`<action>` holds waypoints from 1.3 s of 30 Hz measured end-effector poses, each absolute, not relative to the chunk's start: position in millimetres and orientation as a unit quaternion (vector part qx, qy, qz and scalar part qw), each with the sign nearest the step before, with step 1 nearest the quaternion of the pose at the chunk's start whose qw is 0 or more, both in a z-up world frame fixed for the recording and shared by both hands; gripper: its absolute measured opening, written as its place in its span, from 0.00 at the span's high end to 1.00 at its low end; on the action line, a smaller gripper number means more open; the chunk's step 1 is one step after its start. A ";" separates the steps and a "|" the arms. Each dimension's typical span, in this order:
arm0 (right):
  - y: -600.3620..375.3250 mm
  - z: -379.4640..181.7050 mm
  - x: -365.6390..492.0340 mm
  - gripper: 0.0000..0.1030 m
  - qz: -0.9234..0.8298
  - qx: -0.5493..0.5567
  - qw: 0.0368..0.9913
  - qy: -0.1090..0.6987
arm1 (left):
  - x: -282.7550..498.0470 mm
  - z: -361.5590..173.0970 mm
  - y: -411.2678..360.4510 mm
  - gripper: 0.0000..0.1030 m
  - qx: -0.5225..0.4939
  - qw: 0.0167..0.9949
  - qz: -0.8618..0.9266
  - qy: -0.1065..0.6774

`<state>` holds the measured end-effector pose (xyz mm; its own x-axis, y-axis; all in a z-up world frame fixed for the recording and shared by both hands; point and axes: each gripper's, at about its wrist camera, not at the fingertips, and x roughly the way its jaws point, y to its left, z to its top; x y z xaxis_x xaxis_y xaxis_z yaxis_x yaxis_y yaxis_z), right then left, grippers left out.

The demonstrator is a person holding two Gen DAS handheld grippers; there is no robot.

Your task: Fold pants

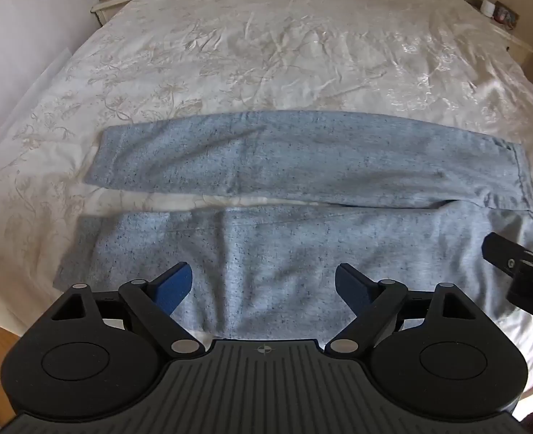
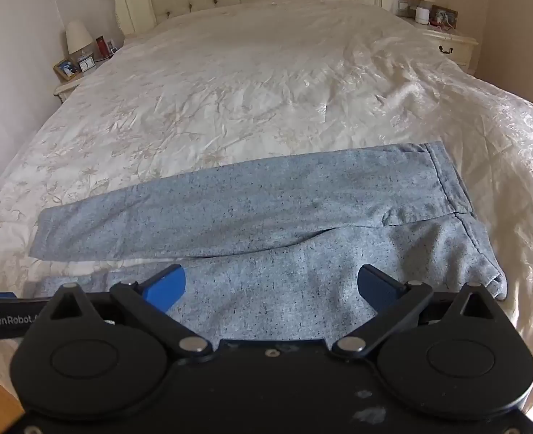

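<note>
Blue pads of the left gripper (image 1: pixel 264 285) are seen right up front, spread wide with nothing pinched, hovering over the near leg of the pants (image 1: pixel 302 188). Same deal with the right gripper (image 2: pixel 271 287): jaws wide apart, nothing held, hung above the near leg closer to the waistband end.

One pair of pants is counted, grey-blue and speckled, laid flat across the foot end of the bed (image 2: pixel 266 83), waistband to the right, hems to the left. Both legs are spread out side by side with a strip of bedspread showing between them toward the hems, so no fold looks to have been made yet. Probably everything is left to do: one leg brought over the other, then the length folded down.

Further out, two nightstands are spotted, a lamp on each as far as can be told, plus small clutter too tiny to be sorted out.
</note>
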<state>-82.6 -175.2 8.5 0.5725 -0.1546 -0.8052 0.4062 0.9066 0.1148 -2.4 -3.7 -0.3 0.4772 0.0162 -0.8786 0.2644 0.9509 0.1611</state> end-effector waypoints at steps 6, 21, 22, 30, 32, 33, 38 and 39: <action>-172.8 5.3 -76.6 0.00 -0.161 0.142 0.871 0.442 | -8.9 1.3 -9.1 0.16 0.110 0.848 -0.085 0.511; -172.4 6.2 -75.6 0.00 -0.178 0.130 0.868 0.446 | -8.1 9.8 -0.9 0.16 0.087 0.862 -0.105 0.488; -172.9 6.6 -76.1 0.00 -0.180 0.130 0.868 0.444 | -7.8 11.1 0.1 0.16 0.086 0.864 -0.106 0.485; -168.1 7.7 -77.3 0.00 -0.188 0.127 0.866 0.446 | -7.1 10.8 5.1 0.16 0.068 0.865 -0.115 0.485; -167.8 6.9 -77.0 0.00 -0.184 0.128 0.863 0.452 | -7.8 8.1 6.1 0.16 0.065 0.859 -0.116 0.495; -167.1 6.4 -76.9 0.00 -0.179 0.125 0.863 0.455 | -9.1 6.1 6.0 0.16 0.064 0.855 -0.114 0.502; -164.4 4.6 -78.4 0.00 -0.173 0.122 0.860 0.464 | -15.1 -3.9 4.4 0.22 0.068 0.837 -0.114 0.531; -164.4 4.0 -78.6 0.00 -0.172 0.122 0.859 0.466 | -16.2 -5.5 4.0 0.23 0.070 0.834 -0.112 0.535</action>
